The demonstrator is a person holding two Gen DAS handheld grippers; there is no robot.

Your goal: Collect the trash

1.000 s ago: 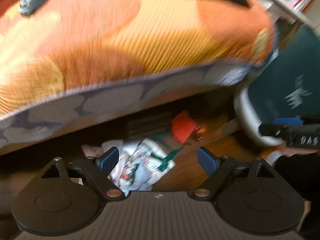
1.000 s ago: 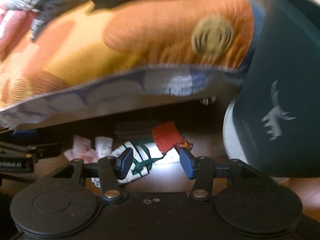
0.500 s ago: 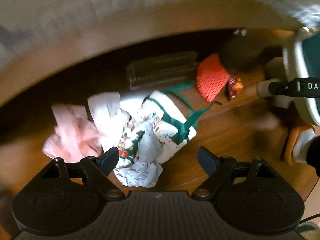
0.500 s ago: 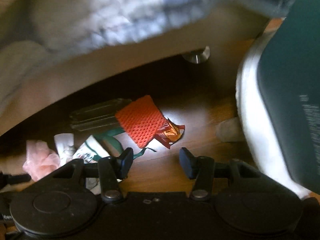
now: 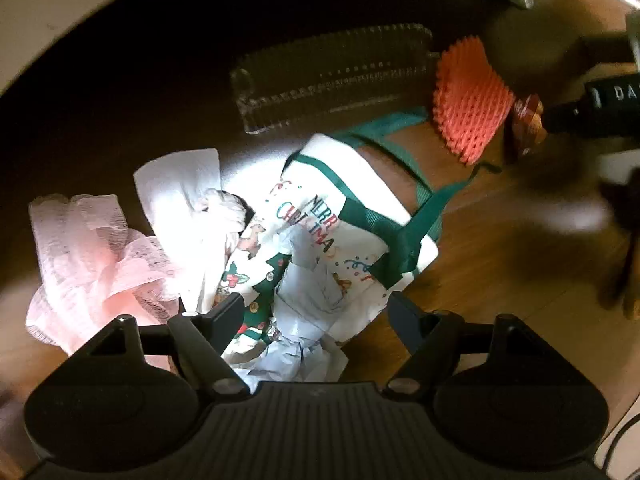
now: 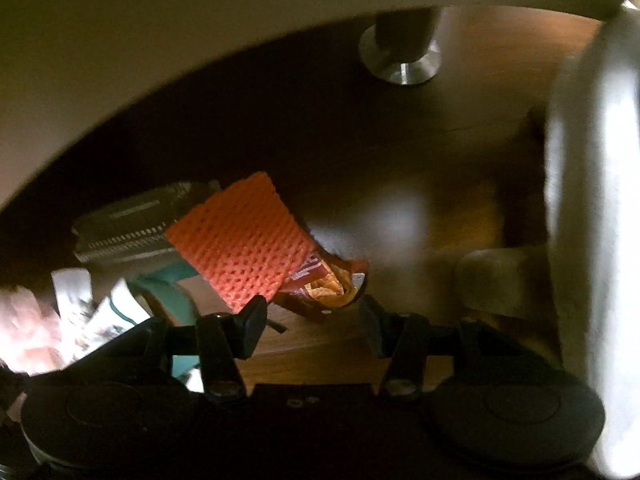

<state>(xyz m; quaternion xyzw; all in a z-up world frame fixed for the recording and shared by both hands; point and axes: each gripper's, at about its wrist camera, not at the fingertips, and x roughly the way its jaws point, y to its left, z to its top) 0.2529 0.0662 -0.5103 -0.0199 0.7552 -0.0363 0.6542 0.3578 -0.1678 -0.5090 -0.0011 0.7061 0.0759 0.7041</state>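
Trash lies on a wooden floor under a furniture edge. In the left wrist view a Christmas gift bag (image 5: 352, 216) with green handles lies flat, with crumpled pale paper (image 5: 304, 320) spilling from it. My left gripper (image 5: 316, 316) points down over that paper. Its jaws are closing with the paper and the bag's edge between them, and the pads do not press. Pink netting (image 5: 84, 256) and white paper (image 5: 184, 184) lie to the left. In the right wrist view my right gripper (image 6: 312, 316) stands open just short of a torn snack wrapper (image 6: 328, 284) and an orange foam net (image 6: 240, 240).
A clear ribbed plastic tray (image 5: 336, 80) lies in the dark behind the bag. A metal furniture foot (image 6: 400, 60) stands at the back. A white bin base (image 6: 592, 200) rises along the right edge. The pale furniture edge (image 6: 160, 40) overhangs the top.
Both grippers have dropped from the orange cushion's level to just above the floor, so the trash looks much larger. The left jaws have narrowed a little.
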